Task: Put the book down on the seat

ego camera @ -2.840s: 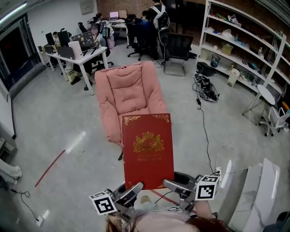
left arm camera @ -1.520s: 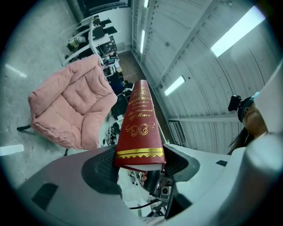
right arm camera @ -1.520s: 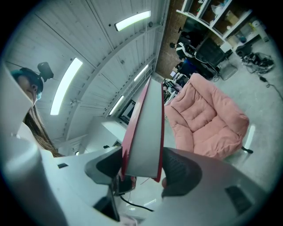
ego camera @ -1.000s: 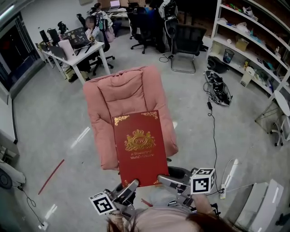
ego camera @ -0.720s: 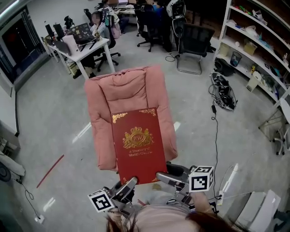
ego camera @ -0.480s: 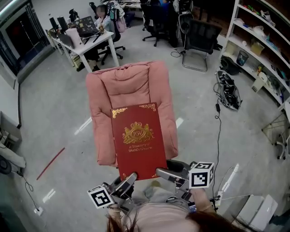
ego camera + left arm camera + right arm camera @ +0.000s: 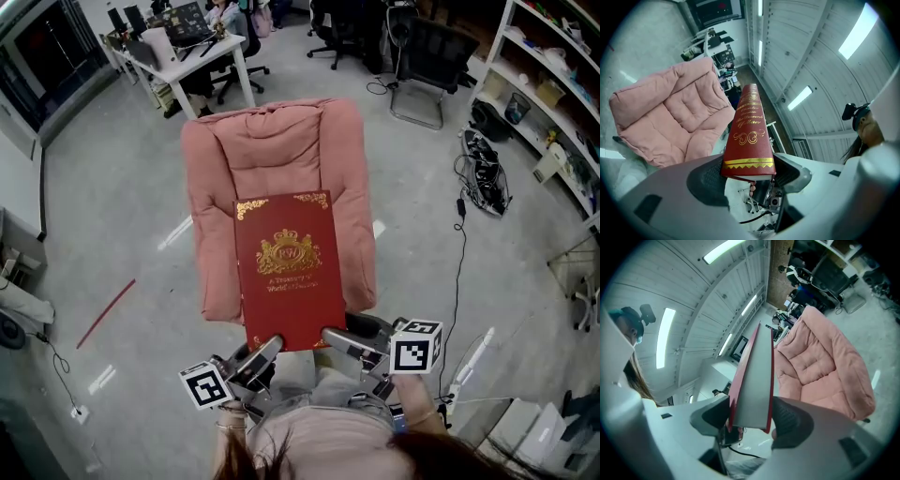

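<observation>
Since the earlier head views, the pink armchair [image 7: 272, 150] has drawn nearer and sits lower in the picture. The red book [image 7: 289, 272], which before only reached the armchair's front edge, now overlaps its seat cushion from the foot of the backrest to the front lip.

Book: front cover up, gold crest showing, its far end pointing toward the armchair's backrest. It is held over the seat by its near edge. Whether it touches the cushion cannot be told.

Left gripper [image 7: 255, 356]: at the corner of the book farthest from the backrest, on the spine side. In the left gripper view its jaws stand wide and pinch the spine end of the book [image 7: 749, 136], one pad on each cover.

Right gripper [image 7: 342, 339]: at the other near corner. In the right gripper view its jaws clamp the page-edge side of the book [image 7: 752, 380], pads on both covers.

Beyond the armchair's back are a white desk [image 7: 187, 52] and a black office chair [image 7: 427, 56].
</observation>
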Demonstrator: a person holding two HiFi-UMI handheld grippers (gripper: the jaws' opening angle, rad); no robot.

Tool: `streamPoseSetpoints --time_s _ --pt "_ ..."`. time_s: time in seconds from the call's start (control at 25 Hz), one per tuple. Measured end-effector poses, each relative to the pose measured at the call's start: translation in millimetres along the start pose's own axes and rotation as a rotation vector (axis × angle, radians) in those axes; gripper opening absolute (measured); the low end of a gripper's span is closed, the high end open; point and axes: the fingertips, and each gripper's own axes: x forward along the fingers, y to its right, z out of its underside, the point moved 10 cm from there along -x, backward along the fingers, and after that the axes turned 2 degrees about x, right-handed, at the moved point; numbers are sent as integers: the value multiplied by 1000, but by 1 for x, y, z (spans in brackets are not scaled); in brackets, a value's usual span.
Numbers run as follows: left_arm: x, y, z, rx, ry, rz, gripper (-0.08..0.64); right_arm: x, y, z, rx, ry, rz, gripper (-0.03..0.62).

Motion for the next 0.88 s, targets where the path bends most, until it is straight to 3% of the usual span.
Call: streamPoseSetpoints --time_s 0.88 --pt "41 -104 -61 -84 -76 -29 273 85 79 -35 57 -79 86 287"
